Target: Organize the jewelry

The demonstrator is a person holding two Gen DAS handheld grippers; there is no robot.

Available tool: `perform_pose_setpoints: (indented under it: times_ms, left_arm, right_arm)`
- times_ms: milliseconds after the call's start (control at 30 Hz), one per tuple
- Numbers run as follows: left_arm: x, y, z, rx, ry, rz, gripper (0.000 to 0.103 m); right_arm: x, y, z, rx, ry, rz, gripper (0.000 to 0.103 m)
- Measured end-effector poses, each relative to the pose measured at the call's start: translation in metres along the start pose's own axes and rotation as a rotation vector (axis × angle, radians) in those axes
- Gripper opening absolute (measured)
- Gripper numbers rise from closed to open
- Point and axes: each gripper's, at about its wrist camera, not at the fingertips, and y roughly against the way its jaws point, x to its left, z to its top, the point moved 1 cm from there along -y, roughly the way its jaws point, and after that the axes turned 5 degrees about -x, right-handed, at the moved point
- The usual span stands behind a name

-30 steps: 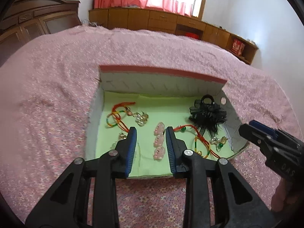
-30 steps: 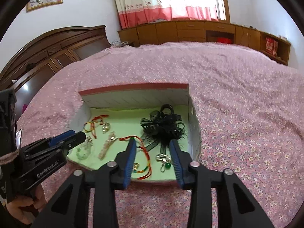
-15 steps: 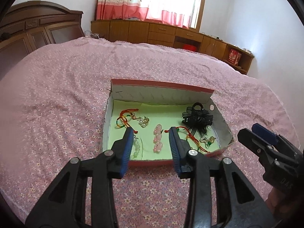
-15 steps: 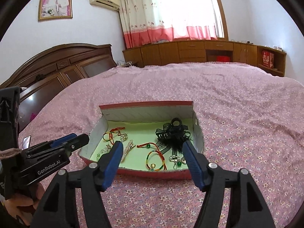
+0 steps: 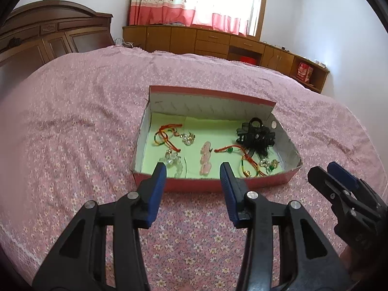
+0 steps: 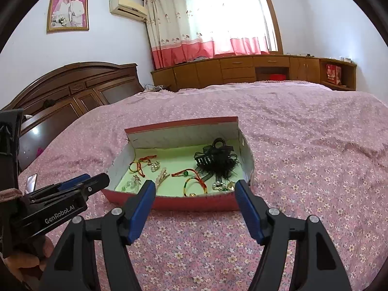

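A red box [image 5: 213, 183] [image 6: 194, 202] with a green floor lies on the bed. In it are a red cord bracelet [image 5: 167, 134] at the left, a pink hair clip [image 5: 205, 157] in the middle, a black feathered hair claw [image 5: 257, 135] [image 6: 217, 157] at the right, a second red-green bracelet [image 6: 194, 181] and small shiny pieces [image 5: 173, 160]. My left gripper [image 5: 192, 173] is open and empty, just short of the box's near wall. My right gripper [image 6: 195, 192] is open and empty, also in front of the box.
The pink flowered bedspread [image 5: 72, 126] stretches all around the box. A dark wooden headboard [image 6: 72, 89] is at the left, low wooden cabinets [image 6: 254, 69] at the back under a curtained window.
Both grippers have pulled back out of the box toward me, and both have opened wider. The box now lies farther ahead in both views.
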Motion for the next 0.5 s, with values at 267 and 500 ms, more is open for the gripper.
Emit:
perform_pose_setpoints:
  times_ms: [267,500]
  left_arm:
    - [-0.007,0.000,-0.008,0.003,-0.020,-0.015,0.038]
    - [-0.010,-0.003,-0.011,0.014,-0.025,-0.012,0.038]
  right_arm:
    - [-0.003,0.001,-0.012,0.003,-0.003,-0.016,0.070]
    - [-0.004,0.000,-0.016,0.011,-0.006,-0.023,0.070]
